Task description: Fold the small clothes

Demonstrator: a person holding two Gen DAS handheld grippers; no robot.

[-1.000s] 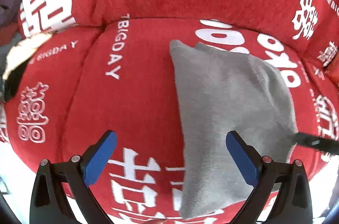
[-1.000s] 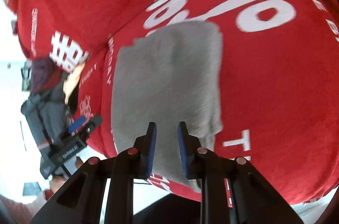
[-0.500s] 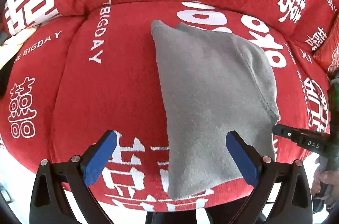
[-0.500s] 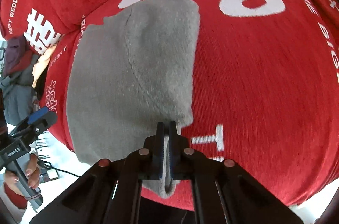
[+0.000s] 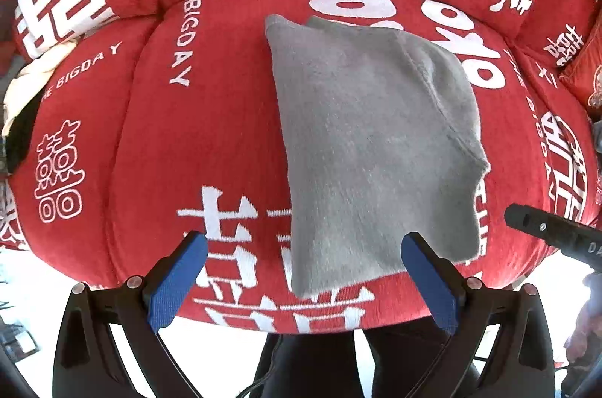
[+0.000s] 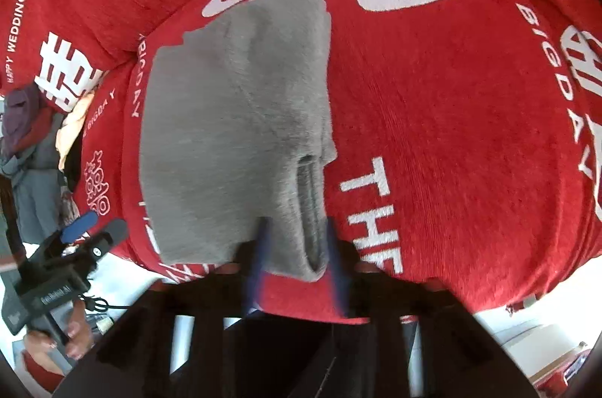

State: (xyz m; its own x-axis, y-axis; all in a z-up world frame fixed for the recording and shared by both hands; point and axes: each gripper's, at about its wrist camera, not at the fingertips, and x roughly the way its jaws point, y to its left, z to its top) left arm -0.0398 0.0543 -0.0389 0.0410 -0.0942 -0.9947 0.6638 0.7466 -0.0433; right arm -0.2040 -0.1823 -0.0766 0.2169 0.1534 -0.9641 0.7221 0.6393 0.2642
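Right now a folded grey fleece garment [image 5: 376, 149] lies flat on the red sofa seat cushion [image 5: 210, 134] printed with white lettering; my left gripper [image 5: 304, 270] hovers at the cushion's front edge, its blue pads spread wide and holding nothing; my right gripper [image 6: 297, 259] is blurred, its jaws apart on either side of the garment's near corner [image 6: 301, 247], not clenching it.

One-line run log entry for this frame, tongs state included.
stage: fold laid | folded grey fleece garment flat on red printed cushion | left tongs open, clear | right tongs open, straddling near edge
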